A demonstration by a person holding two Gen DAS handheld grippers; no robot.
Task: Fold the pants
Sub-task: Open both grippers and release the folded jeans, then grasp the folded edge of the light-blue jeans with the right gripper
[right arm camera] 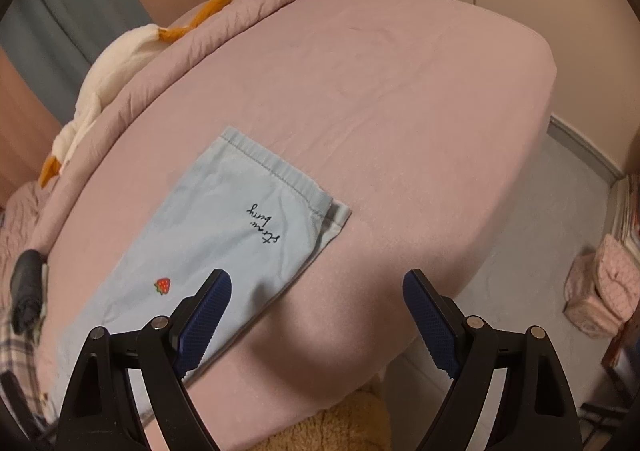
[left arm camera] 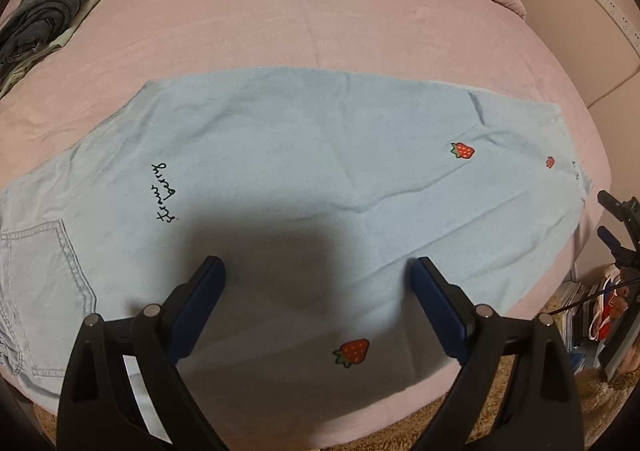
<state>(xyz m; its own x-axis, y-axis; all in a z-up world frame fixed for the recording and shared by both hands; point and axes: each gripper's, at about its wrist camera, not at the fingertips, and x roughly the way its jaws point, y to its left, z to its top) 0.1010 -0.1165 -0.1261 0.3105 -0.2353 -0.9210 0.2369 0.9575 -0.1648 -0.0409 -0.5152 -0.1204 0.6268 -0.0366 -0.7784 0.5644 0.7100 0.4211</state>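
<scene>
- Lying flat along the near edge of the pink bed [left arm camera: 320, 31], the light blue pants [left arm camera: 280, 171] are seen with legs stacked and hem [right arm camera: 280, 175] towards the bed's right end.
- Strawberry patches [left arm camera: 463, 150] and script are shown on the fabric.
- The left gripper [left arm camera: 318, 271] and right gripper [right arm camera: 316, 283] are held spread above it, gripping nothing.
- Dark folded clothes [left arm camera: 48, 7] are placed at the far left corner.

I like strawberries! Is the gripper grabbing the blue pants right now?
No, the left gripper hangs open above the pants, pinching nothing.
</scene>
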